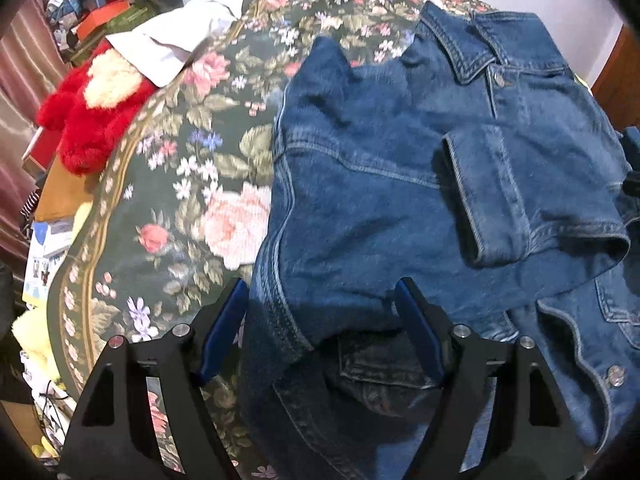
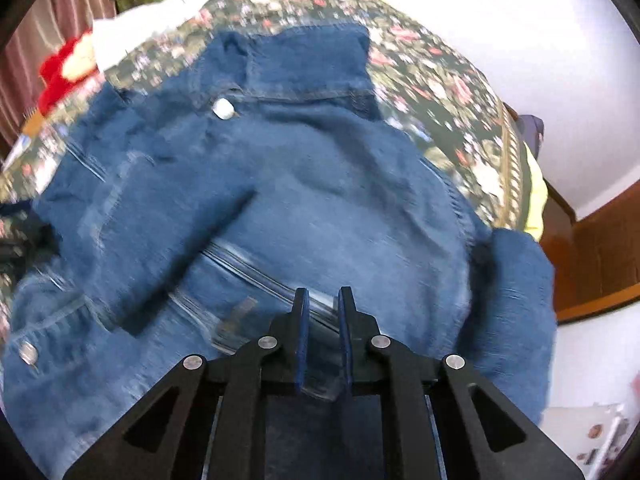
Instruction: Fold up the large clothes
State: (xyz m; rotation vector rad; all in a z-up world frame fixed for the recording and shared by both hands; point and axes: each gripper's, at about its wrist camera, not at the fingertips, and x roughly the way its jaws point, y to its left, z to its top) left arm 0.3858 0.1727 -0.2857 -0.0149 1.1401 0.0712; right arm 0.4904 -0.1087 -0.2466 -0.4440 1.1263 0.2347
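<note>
A: Any readable text or brand?

B: None I can make out. Metal snap buttons on the denim jacket look blank or too small, and the boxes at the left edge are too blurred to read.

A: Left tool?

B: Left gripper is spread wide, blue pads on black fingers. The jacket's near hem and side seam lie between and under the fingers; nothing is pinched.

A: Right tool?

B: Right gripper is narrow, pads nearly together. Denim fills the slim gap in the right wrist view, with a stitched seam running across at the tips. It looks clamped on the jacket fabric, though motion blur softens it.

A: Where's the jacket?

B: It's spread on a floral bedspread, dark green with pink roses. Near the left gripper there's a chest pocket flap and a button. A sleeve is folded across the front, its cuff on top mid-garment. The collar is at the far end with a snap just below.

A: Beyond it?

B: A red plush toy at the bed's left edge, white cloth behind it, cluttered boxes further back. There's a white wall and wood trim on the right side.
</note>
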